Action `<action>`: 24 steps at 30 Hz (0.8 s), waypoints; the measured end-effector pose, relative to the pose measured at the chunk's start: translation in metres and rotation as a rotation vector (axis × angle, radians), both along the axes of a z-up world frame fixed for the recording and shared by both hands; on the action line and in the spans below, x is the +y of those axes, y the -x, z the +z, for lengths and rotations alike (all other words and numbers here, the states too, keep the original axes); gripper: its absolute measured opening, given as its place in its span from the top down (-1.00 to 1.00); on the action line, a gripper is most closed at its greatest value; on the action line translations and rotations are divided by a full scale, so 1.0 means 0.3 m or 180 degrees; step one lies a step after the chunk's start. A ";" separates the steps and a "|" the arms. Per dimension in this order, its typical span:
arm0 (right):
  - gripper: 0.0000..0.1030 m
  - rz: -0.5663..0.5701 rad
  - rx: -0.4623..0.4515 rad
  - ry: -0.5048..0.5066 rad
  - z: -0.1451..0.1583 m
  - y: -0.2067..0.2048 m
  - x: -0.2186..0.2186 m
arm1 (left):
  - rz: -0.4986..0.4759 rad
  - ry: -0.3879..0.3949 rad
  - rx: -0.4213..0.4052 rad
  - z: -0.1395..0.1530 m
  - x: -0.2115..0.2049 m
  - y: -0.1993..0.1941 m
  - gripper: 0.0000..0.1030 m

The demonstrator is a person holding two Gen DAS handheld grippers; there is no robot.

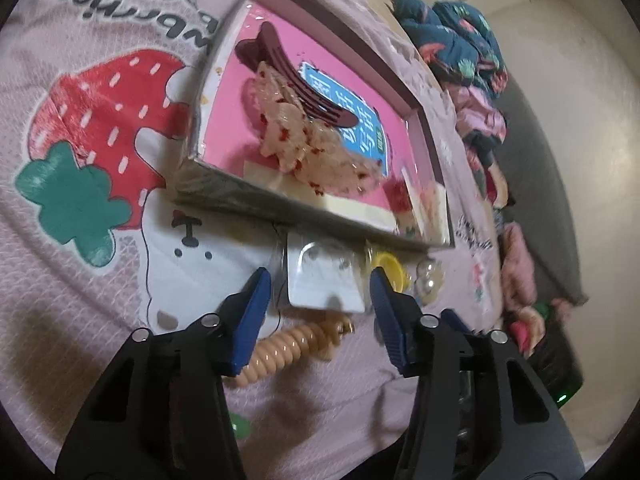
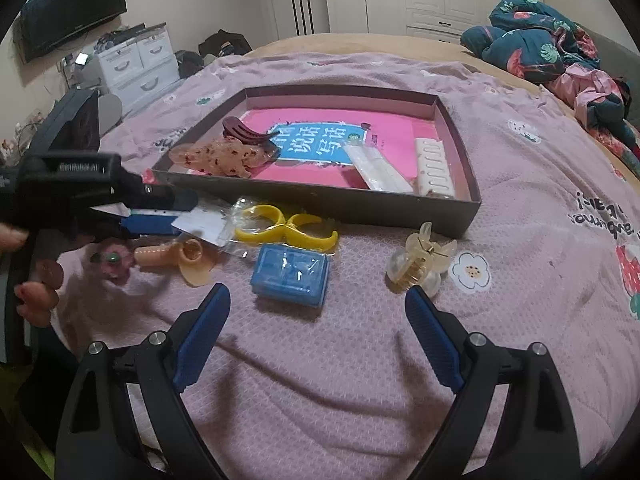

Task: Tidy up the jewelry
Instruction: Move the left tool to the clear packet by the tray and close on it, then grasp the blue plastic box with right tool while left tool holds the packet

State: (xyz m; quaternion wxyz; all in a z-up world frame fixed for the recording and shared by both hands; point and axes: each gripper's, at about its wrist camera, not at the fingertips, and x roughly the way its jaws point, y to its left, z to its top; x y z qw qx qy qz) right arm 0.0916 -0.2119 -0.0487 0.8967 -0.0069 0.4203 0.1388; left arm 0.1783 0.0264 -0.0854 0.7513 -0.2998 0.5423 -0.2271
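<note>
A shallow dark tray (image 2: 460, 208) sits on the pink bedspread. It holds a dark red hair clip (image 2: 244, 132), a speckled clear claw clip (image 2: 224, 158) and a white comb clip (image 2: 434, 168). In front of the tray lie a clear packet with a white card (image 1: 324, 292), a yellow bangle in plastic (image 2: 280, 228), a blue box (image 2: 290, 276), a clear claw clip (image 2: 420, 264) and a peach spiral hair tie (image 1: 280, 348). My left gripper (image 1: 319, 274) straddles the white-card packet, its pads not visibly pressing it. My right gripper (image 2: 318, 312) hangs wide open just behind the blue box.
A pink book with a blue label (image 2: 316, 144) lines the tray floor. A pink flower piece (image 2: 114, 262) lies by the hair tie. Bundled quilts and clothes (image 2: 540, 40) are piled at the far right. A person's fingers (image 2: 36, 292) show at the left edge.
</note>
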 end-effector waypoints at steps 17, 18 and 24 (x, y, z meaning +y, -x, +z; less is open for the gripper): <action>0.07 0.0089 0.0233 -0.0158 -0.081 -0.092 0.055 | 0.0086 0.0244 -0.0101 0.001 0.024 0.019 0.84; 0.07 0.0098 0.0228 -0.0157 -0.080 -0.089 0.056 | 0.0096 0.0245 -0.0121 0.007 0.031 0.028 0.84; 0.07 0.0218 0.0216 -0.0202 -0.073 -0.045 0.060 | 0.0171 0.0174 -0.0280 0.058 0.071 0.072 0.85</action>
